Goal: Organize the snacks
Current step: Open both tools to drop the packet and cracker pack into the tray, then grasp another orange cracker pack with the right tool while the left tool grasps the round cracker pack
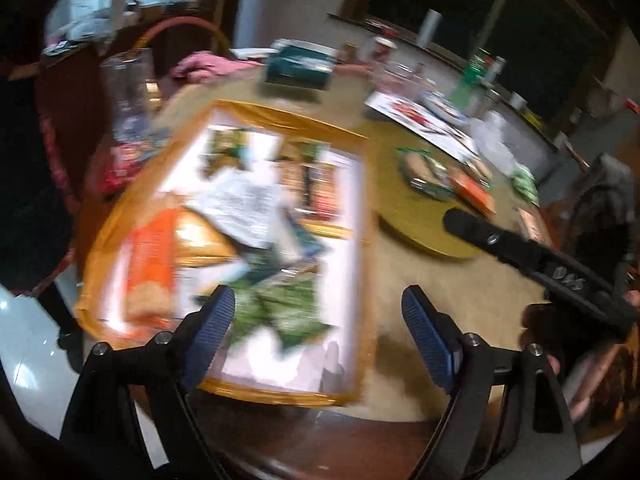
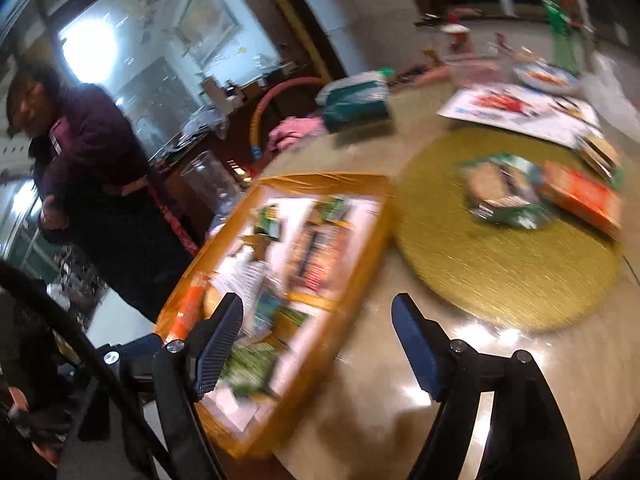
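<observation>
Many snack packets (image 1: 256, 216) fill the orange tray (image 1: 362, 248) at the desk's (image 1: 448, 292) near-left edge: orange, green and white wrappers, blurred. Two more snack packs (image 2: 504, 192) lie on the round gold mat (image 2: 500, 272), just right of the tray. We see bare desk between tray, mat and near edge. Our left gripper (image 1: 318, 320) hovers over the tray's near end, fingers apart, holding nothing. Our right gripper (image 2: 316, 328) hangs over the tray's right rim, also spread and empty; mat packs sit well ahead of it. A teal box (image 2: 356, 100) sits farther back.
</observation>
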A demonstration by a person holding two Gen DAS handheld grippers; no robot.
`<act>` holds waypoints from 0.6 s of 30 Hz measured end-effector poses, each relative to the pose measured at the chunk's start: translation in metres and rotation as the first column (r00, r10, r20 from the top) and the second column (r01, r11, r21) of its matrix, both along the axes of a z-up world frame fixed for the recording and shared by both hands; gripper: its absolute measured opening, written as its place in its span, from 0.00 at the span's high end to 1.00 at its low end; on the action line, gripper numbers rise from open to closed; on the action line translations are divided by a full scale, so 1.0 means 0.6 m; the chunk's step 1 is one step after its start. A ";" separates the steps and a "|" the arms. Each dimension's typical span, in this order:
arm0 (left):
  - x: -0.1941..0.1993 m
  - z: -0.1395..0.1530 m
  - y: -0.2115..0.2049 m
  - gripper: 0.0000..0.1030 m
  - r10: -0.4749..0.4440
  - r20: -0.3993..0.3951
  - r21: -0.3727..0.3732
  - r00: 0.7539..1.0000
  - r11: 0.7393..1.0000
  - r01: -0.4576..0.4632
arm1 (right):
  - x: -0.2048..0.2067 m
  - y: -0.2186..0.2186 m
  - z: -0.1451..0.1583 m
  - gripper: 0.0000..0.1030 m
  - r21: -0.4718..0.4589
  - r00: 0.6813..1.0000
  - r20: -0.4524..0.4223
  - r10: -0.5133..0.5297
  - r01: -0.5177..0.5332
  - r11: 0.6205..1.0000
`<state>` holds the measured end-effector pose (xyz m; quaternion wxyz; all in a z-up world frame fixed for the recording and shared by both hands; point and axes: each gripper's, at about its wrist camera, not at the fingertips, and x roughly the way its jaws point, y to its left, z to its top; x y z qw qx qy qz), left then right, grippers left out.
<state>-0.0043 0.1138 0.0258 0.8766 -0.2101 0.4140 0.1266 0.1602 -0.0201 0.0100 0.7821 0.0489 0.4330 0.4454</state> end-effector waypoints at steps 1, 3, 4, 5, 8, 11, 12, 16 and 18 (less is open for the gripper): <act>0.010 -0.001 -0.017 0.17 -0.030 -0.006 -0.007 1.000 1.000 0.030 | 0.006 -0.019 -0.007 0.25 0.004 1.000 -0.010 -0.014 0.014 1.000; 0.028 -0.006 -0.045 0.17 -0.071 -0.028 -0.014 0.997 0.997 0.071 | 0.019 -0.061 -0.025 0.25 -0.009 0.998 -0.017 -0.061 0.061 0.998; 0.037 -0.009 -0.060 0.17 -0.096 -0.034 -0.025 0.995 0.995 0.095 | 0.027 -0.086 -0.034 0.25 -0.026 0.995 -0.018 -0.098 0.097 0.995; 0.047 -0.013 -0.073 0.17 -0.118 -0.037 -0.035 0.992 0.993 0.117 | 0.035 -0.111 -0.043 0.25 -0.050 0.991 -0.023 -0.129 0.127 0.991; 0.082 -0.023 -0.116 0.17 -0.181 -0.061 -0.039 0.981 0.983 0.179 | 0.061 -0.170 -0.052 0.25 -0.075 0.984 -0.056 -0.166 0.162 0.984; 0.113 -0.032 -0.145 0.17 -0.204 -0.090 -0.029 0.975 0.979 0.202 | 0.101 -0.237 -0.055 0.25 -0.069 0.972 -0.077 -0.223 0.218 0.973; 0.123 -0.034 -0.152 0.17 -0.206 -0.094 -0.028 0.974 0.978 0.205 | 0.110 -0.245 -0.055 0.25 -0.074 0.970 -0.074 -0.232 0.226 0.971; 0.133 -0.040 -0.170 0.17 -0.209 -0.094 -0.029 0.973 0.978 0.208 | 0.170 -0.282 -0.059 0.25 -0.103 0.967 -0.042 -0.252 0.246 0.964; 0.136 -0.044 -0.176 0.17 -0.209 -0.111 -0.035 0.972 0.978 0.206 | 0.204 -0.279 -0.059 0.25 -0.100 0.967 -0.038 -0.252 0.247 0.964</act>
